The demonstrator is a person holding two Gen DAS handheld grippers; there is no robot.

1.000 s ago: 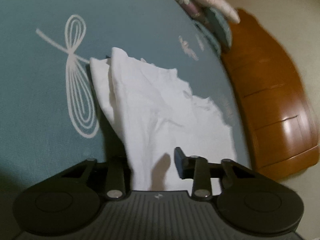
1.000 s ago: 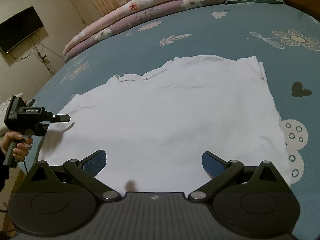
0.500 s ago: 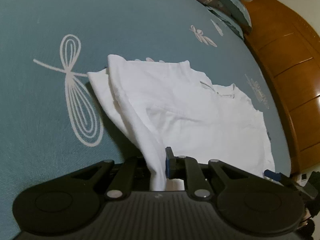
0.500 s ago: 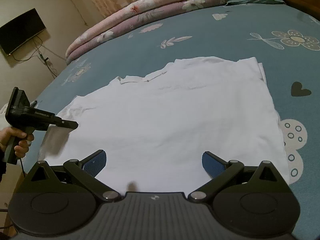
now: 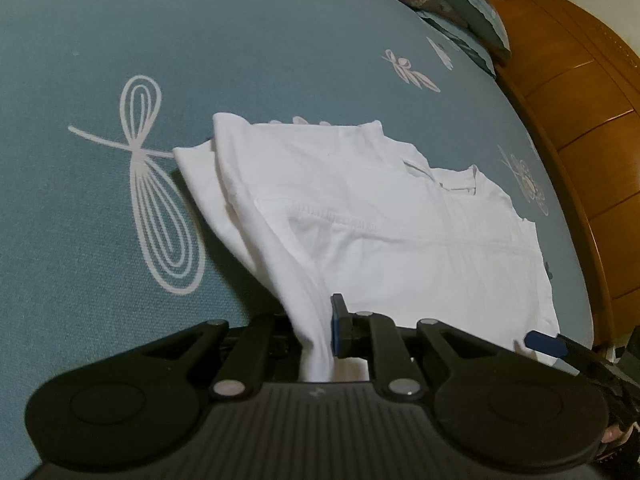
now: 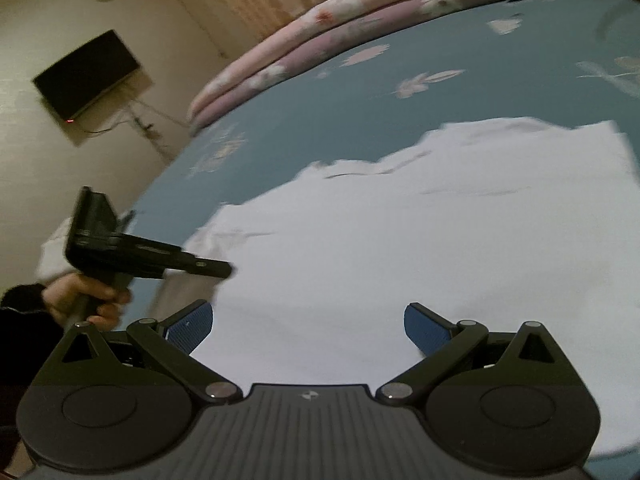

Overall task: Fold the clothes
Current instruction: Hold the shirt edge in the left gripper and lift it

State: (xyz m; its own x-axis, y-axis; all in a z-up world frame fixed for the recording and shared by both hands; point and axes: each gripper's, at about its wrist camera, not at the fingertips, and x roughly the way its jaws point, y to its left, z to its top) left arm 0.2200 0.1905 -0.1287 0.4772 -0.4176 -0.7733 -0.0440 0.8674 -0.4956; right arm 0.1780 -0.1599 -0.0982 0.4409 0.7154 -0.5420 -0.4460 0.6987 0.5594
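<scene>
White shirt (image 5: 360,208) on teal bedsheet (image 5: 240,40), left tongs (image 5: 320,332) pinching its raised edge, right tongs (image 6: 308,326) spread, empty.

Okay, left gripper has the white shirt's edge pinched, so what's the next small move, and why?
Probably close the right gripper on the near hem: its jaws stand open over the white shirt while the left gripper already pinches and lifts one edge, so both corners can carry over together.

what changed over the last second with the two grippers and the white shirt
The left gripper has just closed its jaws on the near edge of the white shirt and lifted it, so that side now rises off the blue bedsheet in a taut fold. The right gripper swung toward the left one; its view is blurred. Its jaws stay open and empty, and most of the shirt stays flat.
</scene>
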